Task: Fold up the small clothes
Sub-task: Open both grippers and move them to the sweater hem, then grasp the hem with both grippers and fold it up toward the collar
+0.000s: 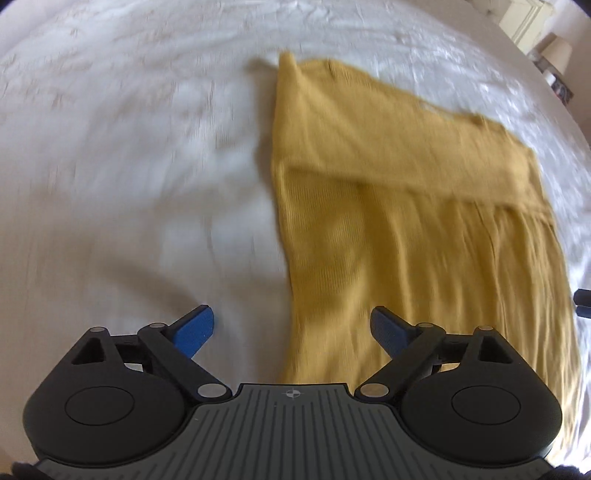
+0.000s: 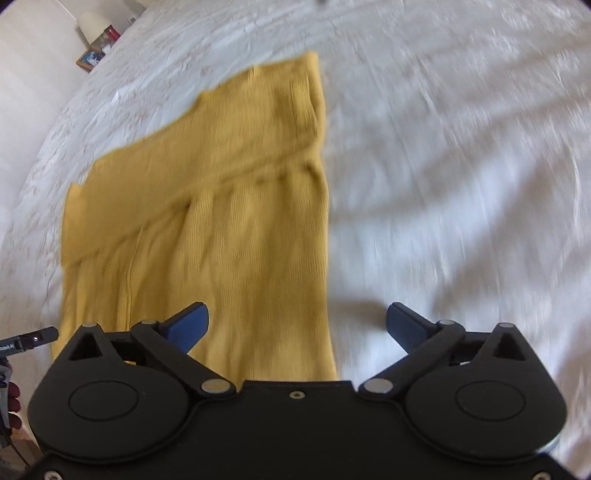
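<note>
White bedspread (image 1: 129, 147) with faint embossed pattern, cream lamp (image 2: 93, 23) at the bed's edge, framed picture (image 2: 90, 59) beside it, pale panelled door (image 1: 524, 22)

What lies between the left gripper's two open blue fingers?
In the left wrist view, the left gripper straddles the mustard-yellow ribbed knit garment's left edge, with white bedsheet beside it.

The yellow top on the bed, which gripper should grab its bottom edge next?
Probably either: neither is clearly better. The left hand-held gripper is open over the yellow top's left edge; the right hand-held gripper is open over its right edge.
</note>
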### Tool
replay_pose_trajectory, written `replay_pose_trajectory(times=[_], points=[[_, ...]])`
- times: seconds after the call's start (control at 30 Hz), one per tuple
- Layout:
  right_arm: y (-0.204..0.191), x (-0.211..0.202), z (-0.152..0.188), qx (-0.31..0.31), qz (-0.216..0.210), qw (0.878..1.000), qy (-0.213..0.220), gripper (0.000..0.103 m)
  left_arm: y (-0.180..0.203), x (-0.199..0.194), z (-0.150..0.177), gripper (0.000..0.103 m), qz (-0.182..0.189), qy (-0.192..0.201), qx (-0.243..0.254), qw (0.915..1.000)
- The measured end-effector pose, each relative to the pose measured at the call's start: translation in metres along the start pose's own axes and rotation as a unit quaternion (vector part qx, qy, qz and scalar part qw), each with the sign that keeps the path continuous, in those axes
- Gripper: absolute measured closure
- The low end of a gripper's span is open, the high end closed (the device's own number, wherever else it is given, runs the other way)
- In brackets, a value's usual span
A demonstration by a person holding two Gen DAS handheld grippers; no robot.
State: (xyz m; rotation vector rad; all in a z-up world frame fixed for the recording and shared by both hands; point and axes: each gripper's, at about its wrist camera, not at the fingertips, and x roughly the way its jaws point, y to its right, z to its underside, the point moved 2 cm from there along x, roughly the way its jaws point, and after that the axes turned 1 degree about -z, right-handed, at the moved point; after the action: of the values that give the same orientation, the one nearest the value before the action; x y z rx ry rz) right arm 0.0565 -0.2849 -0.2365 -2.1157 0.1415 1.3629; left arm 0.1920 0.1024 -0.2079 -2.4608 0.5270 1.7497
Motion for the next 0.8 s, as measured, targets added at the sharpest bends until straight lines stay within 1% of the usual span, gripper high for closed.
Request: replay_pose_trajectory(times=[0.17,0.27,0.37,0.5,0.53,0.67,0.8], points=[[0.003,-0.011,0.051,0.000,-0.018,0.999,-0.036,0.001,0.001,-0.002,0.053,0.010,0.000,-0.031,-0.017,0.9994],[0.007,-0.016,0.074,0.003,-0.039,0.998,-0.055,0.001,0.003,-0.007,0.075,0.008,-0.003,-0.024,-0.018,0.9995],[0.007,-0.018,0.091,-0.016,-0.053,0.995,-0.080,0.001,0.006,-0.012,0.094,0.005,-0.001,-0.017,-0.025,0.9996],[0.008,-0.017,0.109,-0.033,-0.073,0.992,-0.100,0.001,0.012,-0.011,0.109,0.003,-0.001,-0.016,-0.031,0.9994],[0.010,-0.017,0.111,-0.032,-0.078,0.991,-0.101,0.001,0.014,-0.010,0.111,0.001,0.001,-0.019,-0.031,0.9993],[0.017,-0.018,0.115,-0.032,-0.098,0.990,-0.094,0.001,0.015,-0.004,0.116,0.000,0.002,-0.018,-0.038,0.9991],[0.020,-0.016,0.118,-0.030,-0.104,0.990,-0.091,0.001,0.009,-0.002,0.115,0.001,0.017,-0.014,-0.052,0.9984]])
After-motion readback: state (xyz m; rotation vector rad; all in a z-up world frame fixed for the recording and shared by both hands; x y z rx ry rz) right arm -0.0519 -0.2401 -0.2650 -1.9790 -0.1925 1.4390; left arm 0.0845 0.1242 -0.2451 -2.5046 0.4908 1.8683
